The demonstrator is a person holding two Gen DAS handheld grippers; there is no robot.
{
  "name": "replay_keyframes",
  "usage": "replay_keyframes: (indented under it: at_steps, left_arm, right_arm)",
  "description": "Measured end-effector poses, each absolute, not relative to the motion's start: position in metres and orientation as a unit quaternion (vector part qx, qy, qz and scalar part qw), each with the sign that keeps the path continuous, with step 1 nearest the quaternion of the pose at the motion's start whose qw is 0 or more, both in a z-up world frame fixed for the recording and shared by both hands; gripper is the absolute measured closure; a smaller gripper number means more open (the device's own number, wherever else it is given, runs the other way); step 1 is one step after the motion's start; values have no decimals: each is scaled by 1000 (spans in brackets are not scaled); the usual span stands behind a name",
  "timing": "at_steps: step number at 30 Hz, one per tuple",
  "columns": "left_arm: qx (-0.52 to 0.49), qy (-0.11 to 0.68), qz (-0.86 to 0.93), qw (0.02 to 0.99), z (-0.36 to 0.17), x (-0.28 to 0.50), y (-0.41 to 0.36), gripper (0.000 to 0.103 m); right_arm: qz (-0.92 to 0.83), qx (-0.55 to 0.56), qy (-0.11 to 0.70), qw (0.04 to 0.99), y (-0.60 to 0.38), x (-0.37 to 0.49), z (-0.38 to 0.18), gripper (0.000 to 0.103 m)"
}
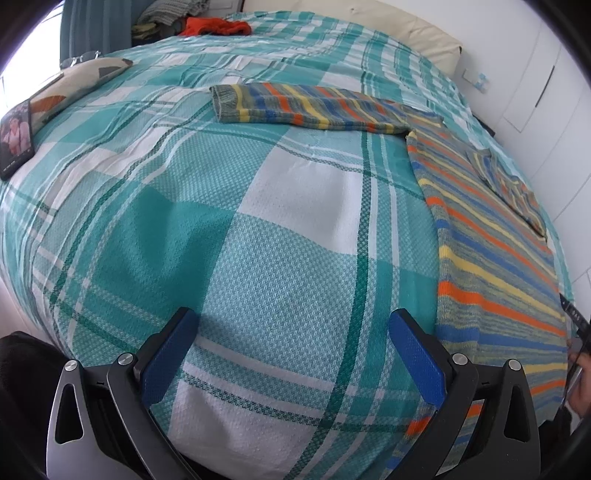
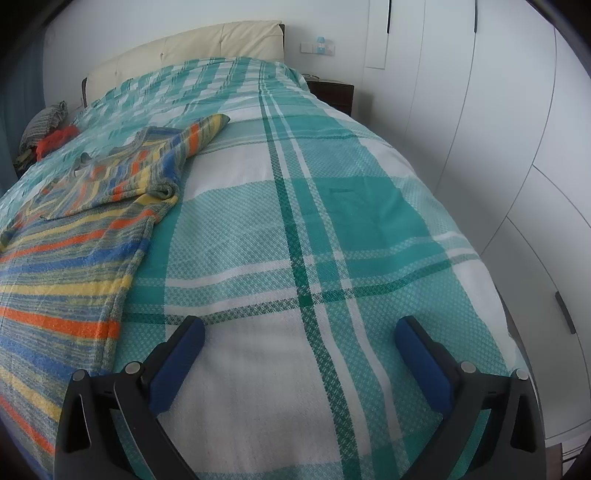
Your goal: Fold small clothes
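Observation:
A striped knit sweater [image 1: 495, 266] in orange, blue, yellow and grey lies flat on the teal plaid bedspread [image 1: 258, 240]. One sleeve [image 1: 310, 107] stretches out to the left; the other sleeve [image 1: 509, 184] is folded over the body. My left gripper [image 1: 295, 325] is open and empty above the bedspread, left of the sweater's hem. In the right wrist view the sweater [image 2: 62, 266] lies at the left, its folded sleeve [image 2: 147, 166] across the chest. My right gripper [image 2: 299, 332] is open and empty above bare bedspread [image 2: 332, 221], right of the sweater.
A patterned pillow [image 1: 74, 85] and a dark tablet [image 1: 16, 136] lie at the bed's left edge. Red clothing [image 1: 218, 26] and a grey pile [image 1: 170, 14] sit at the far corner. A cream headboard [image 2: 184, 51], nightstand [image 2: 332, 94] and white wardrobe doors [image 2: 498, 129] border the bed.

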State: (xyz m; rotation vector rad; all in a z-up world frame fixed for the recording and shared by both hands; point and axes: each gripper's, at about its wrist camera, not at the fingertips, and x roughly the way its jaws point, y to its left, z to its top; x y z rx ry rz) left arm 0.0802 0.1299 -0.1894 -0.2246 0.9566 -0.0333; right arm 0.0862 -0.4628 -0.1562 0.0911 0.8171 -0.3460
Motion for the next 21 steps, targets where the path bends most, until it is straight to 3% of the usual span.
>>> replay_keyframes:
  at_steps: [21]
  left_arm:
    - [-104, 461, -14, 881, -188, 79, 128, 0]
  right_arm:
    - [-167, 44, 395, 902, -463, 86, -156, 1]
